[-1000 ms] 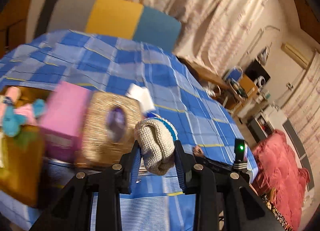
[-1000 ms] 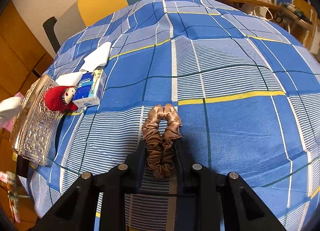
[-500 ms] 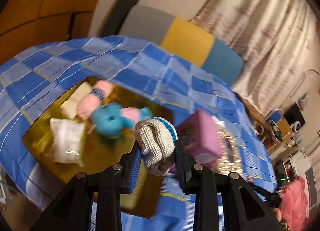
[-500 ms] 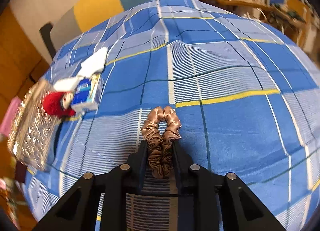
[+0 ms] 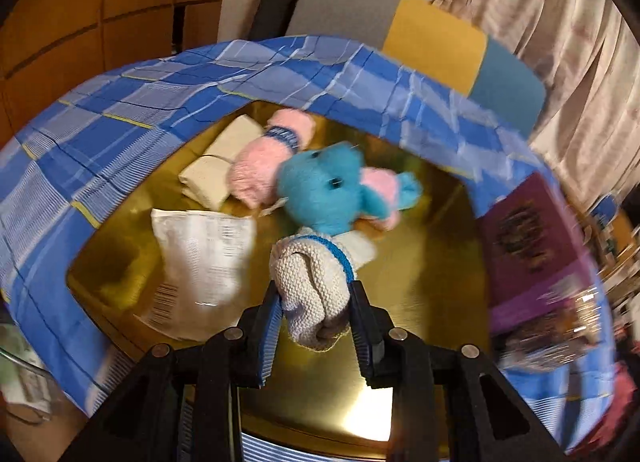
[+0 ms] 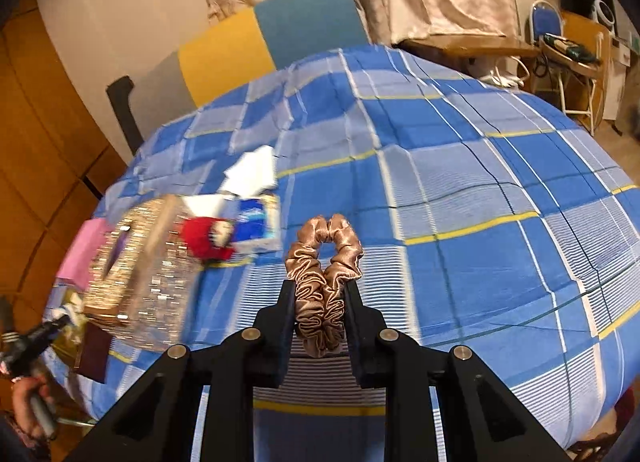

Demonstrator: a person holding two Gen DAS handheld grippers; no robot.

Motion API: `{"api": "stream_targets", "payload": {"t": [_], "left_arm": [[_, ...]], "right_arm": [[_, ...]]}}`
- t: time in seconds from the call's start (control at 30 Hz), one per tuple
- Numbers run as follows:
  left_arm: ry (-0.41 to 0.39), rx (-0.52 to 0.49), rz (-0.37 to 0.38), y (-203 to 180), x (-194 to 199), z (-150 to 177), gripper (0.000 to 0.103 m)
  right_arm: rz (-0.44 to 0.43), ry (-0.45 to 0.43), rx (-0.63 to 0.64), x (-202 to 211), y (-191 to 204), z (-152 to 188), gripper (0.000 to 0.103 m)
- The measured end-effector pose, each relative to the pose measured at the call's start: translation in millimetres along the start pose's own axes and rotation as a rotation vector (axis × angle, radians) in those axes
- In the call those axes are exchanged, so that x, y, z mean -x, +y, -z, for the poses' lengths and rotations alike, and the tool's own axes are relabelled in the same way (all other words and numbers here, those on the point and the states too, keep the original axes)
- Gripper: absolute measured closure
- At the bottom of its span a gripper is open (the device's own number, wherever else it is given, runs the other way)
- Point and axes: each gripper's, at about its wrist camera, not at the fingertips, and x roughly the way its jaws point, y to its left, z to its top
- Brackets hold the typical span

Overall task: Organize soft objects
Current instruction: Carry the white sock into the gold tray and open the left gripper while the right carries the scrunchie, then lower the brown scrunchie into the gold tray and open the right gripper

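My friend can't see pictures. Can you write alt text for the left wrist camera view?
The left gripper, its jaws opening, has a white knitted sock between them above a gold tray. In the tray lie a blue plush toy, a pink fuzzy sock and a white packet.

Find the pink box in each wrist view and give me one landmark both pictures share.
Left wrist view: the pink box stands at the right edge, blurred, beside the gold tray that holds the blue plush toy.
Right wrist view: the pink box sits at the far left, mostly hidden behind the glittery box.
Shared landmark: the grey, yellow and teal chair back beyond the blue checked cloth.
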Motion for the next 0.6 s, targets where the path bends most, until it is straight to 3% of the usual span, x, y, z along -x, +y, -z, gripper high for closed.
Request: {"api": "stream_targets", "payload": {"t": [0.1,0.13,0.3,0.6], "left_arm": [[0.047,0.019,-0.009,15,-9,2,0.067],[0.053,0.019,-0.014,19,-10,2,0.061],[-0.009,0.001,-0.007,30,15,12,0.041],[-0.096,0.065,0.071,52,51,30,0.039]], "right_arm": [[-0.032,-0.021,0.008,10,22,-1,0.08],[-0.044,-0.029,0.008,13,30,-1,0.08],[-0.115,-0.056,0.023,28,68,-3,0.08],[-0.284,-0.067,0.135,42,165,-1,0.08]]}}
